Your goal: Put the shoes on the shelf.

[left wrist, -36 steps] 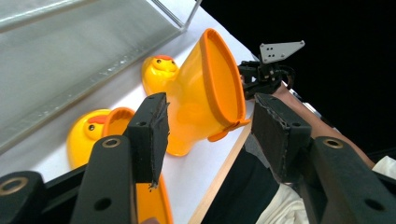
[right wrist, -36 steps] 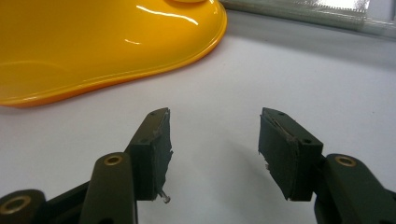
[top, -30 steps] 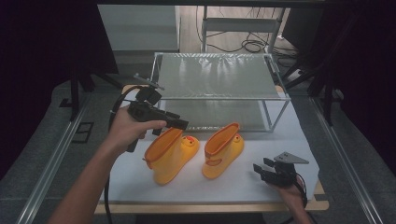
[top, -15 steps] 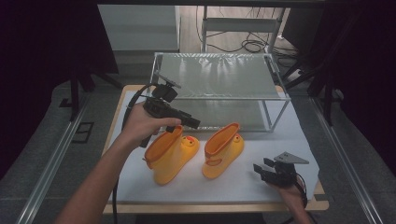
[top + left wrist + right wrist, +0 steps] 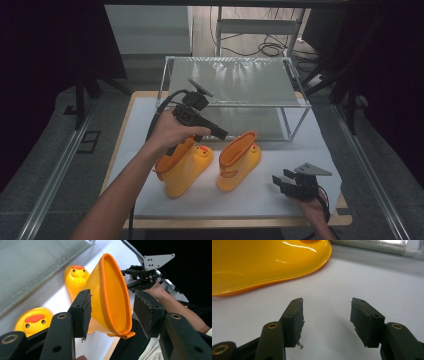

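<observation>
Left hand-held gripper [image 5: 110,312] spread astride the right boot's [image 5: 239,160] cuff mid-worktop [image 5: 300,150], right hand-held gripper [image 5: 280,184] spread and empty near right: risk of pinching one thin wall, tipping the boot against the left boot [image 5: 182,165].

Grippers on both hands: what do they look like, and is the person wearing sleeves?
Both are black, with two blocky padded jaws. The left gripper trails a black cable and the right gripper carries a grey three-cornered plate with small holes. The forearms are bare, no sleeves.
</observation>
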{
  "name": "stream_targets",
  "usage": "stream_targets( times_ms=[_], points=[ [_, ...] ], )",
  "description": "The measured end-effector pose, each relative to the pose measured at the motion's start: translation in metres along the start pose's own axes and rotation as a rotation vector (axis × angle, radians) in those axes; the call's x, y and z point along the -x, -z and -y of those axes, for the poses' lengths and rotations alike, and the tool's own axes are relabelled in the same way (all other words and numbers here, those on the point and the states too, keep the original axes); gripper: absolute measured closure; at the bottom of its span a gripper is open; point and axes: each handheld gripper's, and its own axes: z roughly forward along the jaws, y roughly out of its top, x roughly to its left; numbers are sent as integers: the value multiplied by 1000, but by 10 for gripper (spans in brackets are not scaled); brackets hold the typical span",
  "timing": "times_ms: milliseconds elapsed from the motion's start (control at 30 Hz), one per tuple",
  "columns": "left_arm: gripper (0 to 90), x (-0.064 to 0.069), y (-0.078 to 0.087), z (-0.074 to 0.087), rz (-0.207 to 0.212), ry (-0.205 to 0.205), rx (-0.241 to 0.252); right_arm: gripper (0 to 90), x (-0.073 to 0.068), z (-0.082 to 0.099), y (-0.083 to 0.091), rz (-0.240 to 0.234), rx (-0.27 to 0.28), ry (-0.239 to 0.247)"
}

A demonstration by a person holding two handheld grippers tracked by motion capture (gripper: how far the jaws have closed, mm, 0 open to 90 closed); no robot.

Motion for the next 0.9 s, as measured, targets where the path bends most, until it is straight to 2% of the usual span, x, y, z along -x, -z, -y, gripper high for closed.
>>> stream_targets(
  times_ms=[500, 900],
  points=[
    [485, 3, -18, -11, -11, 3, -44, 435, 0, 1, -1, -2, -5, -1],
    [487, 8, -43, -18, -23, 24, -72, 433, 2, 0, 2, -2, 4, -2]
  ],
)
